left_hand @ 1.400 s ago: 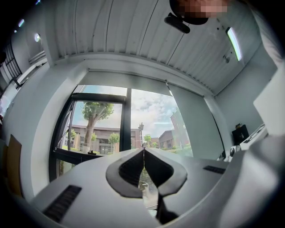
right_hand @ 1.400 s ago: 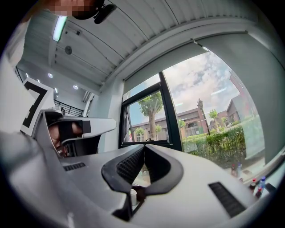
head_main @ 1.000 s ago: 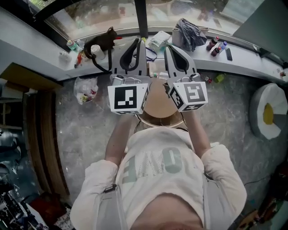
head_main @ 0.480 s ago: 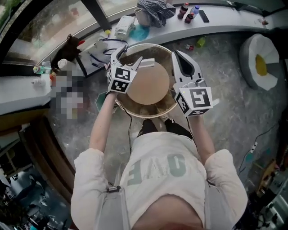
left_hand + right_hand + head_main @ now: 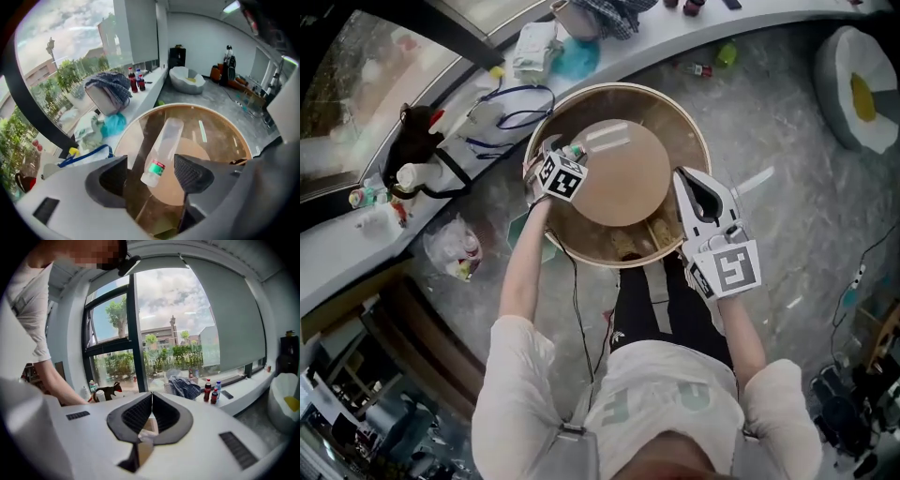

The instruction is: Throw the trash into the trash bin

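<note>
Left gripper (image 5: 152,171) at the trash bin's (image 5: 704,141) 9 o'clock rim. Its jaws have just opened wide, and the plastic bottle (image 5: 161,151) hangs loose between them, untouched, above the tan disc (image 5: 619,178). Right gripper (image 5: 686,178) at 4 o'clock, tips together. Risk: the bottle strikes the disc and bounces over the rim — or lodges on top.

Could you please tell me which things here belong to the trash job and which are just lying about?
Job: plastic bottle, trash bin, left gripper open above it.
Lying about: checked cloth, red drink bottles, plastic bag on the floor, egg-shaped cushion.
</note>
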{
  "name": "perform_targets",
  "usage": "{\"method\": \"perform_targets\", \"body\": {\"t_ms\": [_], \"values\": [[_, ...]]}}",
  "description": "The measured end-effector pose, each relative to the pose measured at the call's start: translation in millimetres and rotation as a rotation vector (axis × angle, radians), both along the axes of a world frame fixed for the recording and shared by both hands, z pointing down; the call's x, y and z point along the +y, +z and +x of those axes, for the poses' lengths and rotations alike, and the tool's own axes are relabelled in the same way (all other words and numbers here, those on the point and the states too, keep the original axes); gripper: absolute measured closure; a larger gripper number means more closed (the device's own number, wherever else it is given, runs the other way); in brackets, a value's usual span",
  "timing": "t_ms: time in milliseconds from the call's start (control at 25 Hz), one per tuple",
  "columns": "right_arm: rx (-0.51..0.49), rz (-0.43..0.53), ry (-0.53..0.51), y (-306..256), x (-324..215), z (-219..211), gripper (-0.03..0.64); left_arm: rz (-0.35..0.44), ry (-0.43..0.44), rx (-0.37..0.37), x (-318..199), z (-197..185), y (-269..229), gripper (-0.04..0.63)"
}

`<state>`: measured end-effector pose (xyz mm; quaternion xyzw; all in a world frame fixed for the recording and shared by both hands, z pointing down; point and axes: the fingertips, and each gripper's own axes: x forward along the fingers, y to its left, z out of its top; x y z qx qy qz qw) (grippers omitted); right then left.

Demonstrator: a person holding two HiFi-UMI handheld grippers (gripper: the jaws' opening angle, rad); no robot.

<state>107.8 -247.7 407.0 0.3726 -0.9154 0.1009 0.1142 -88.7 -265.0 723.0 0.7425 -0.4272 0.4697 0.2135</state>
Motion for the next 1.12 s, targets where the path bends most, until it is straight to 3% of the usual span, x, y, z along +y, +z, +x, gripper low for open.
{"method": "perform_targets", "body": {"t_ms": [240,440,560,720,880,1120], "values": [[0.074,-0.159,0.008,90.7,40.6,20.4,0.603,-0.105,-0.013,0.011,8.8,-5.2,78.2,0.278],[0.075,-0.204,0.043,105.9,45.3,28.3,0.602,-0.143,0.138,-0.110,11.2,-2.6,108.1,0.287],[0.060,-0.216,0.055,104.1,37.5,28.1,0.603,-0.158,0.117,-0.133,9.3,-2.8,112.9,0.347],[0.031,-0.215,0.050,92.5,34.0,19.7,0.603,-0.163,0.053,-0.092,10.7,0.1,108.3,0.355],[0.046,-0.184,-0.004,80.8,37.5,7.7,0.601,-0.145,0.045,-0.076,7.8,2.3,95.0,0.364],[0.024,-0.143,-0.050,43.9,37.0,-8.9,0.601,-0.030,-0.075,0.033,-11.4,13.4,34.9,0.377]]}}
